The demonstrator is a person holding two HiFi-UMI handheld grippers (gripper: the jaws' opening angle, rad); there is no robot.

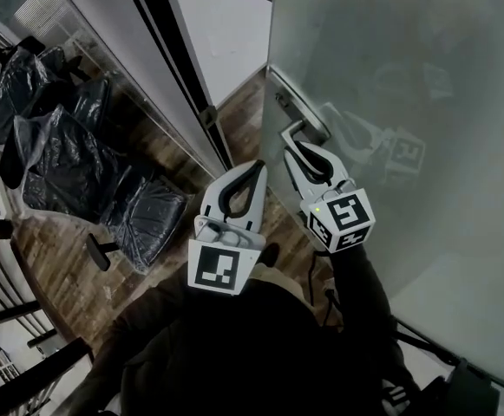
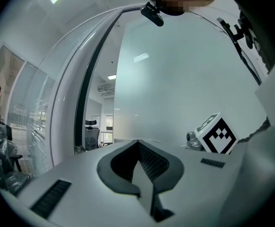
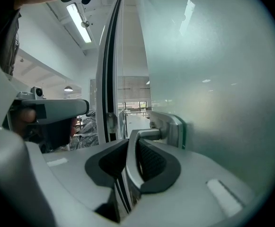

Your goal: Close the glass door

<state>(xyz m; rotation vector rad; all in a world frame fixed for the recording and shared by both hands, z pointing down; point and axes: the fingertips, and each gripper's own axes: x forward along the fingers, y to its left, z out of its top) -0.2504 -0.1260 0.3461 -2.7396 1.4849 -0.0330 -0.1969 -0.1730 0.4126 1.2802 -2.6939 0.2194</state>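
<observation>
We're clamping the right tool [image 1: 300, 148] on the lever handle [image 1: 310, 131], the lever lying along the jaws. The left tool [image 1: 253, 170] is idling just beside, jaws together, empty. The glass door [image 1: 408, 94] is standing to our right, and the frame [image 1: 160, 50] is sitting ahead-left across the gap, so we're judging the swing goes that way

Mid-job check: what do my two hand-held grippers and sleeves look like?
The left hand-held gripper and right hand-held gripper are white shells with black ridged pads tapering to a point. Each carries a cube of black-and-white square markers. The sleeve is dark.
</observation>
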